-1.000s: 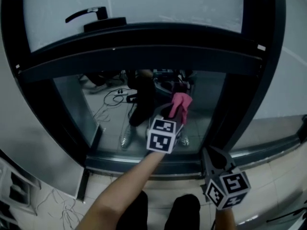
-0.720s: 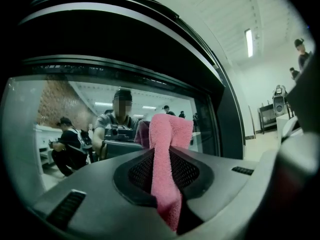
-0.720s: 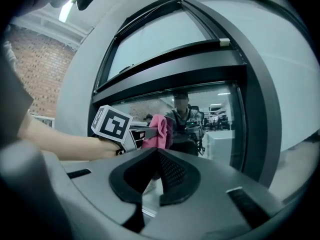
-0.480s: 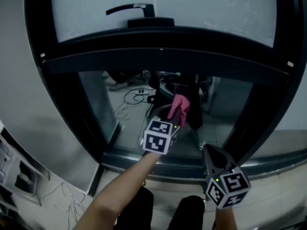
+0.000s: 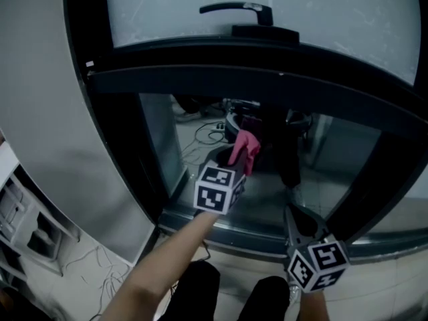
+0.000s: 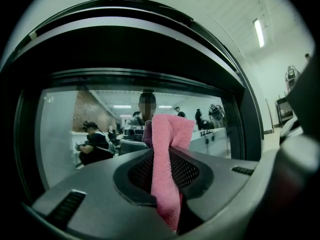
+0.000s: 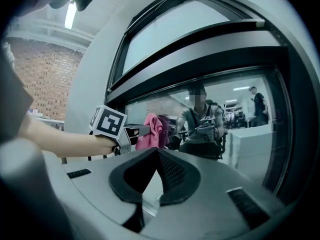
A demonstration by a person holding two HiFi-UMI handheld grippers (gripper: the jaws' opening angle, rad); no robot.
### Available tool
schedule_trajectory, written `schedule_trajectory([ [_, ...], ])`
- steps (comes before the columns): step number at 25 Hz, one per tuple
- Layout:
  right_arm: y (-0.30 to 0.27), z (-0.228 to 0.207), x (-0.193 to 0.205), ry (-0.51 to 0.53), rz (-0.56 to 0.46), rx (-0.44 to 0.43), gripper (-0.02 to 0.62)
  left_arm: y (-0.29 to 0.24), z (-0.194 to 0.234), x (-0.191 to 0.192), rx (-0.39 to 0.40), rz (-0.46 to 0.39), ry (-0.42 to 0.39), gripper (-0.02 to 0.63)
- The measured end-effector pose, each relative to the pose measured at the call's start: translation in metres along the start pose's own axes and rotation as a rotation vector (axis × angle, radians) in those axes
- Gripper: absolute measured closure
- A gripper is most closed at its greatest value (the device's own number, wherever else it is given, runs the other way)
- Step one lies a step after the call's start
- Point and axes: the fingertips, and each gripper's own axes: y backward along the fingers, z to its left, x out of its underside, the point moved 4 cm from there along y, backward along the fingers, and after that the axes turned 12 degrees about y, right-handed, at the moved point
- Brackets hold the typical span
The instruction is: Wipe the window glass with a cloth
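Between left gripper (image 5: 232,159) fingers, pink cloth (image 5: 246,146) clamped, near window glass (image 5: 341,154); right gripper (image 5: 294,212) fingers closed, empty.

Pink cloth (image 5: 245,150); black window frame (image 5: 254,85); black-white square-patterned marker cubes (image 5: 215,189).

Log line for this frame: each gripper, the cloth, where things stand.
left gripper: shut on pink cloth | cloth: at lower glass pane, contact unclear | right gripper: shut, empty, back from glass
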Motion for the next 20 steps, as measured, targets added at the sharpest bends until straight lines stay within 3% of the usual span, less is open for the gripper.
schedule_trajectory([
  [20, -0.092, 0.079, -0.013, 0.008, -0.002, -0.165, 0.589, 0.065, 0.168, -0.007, -0.282, -0.019, 0.026, 0.545],
])
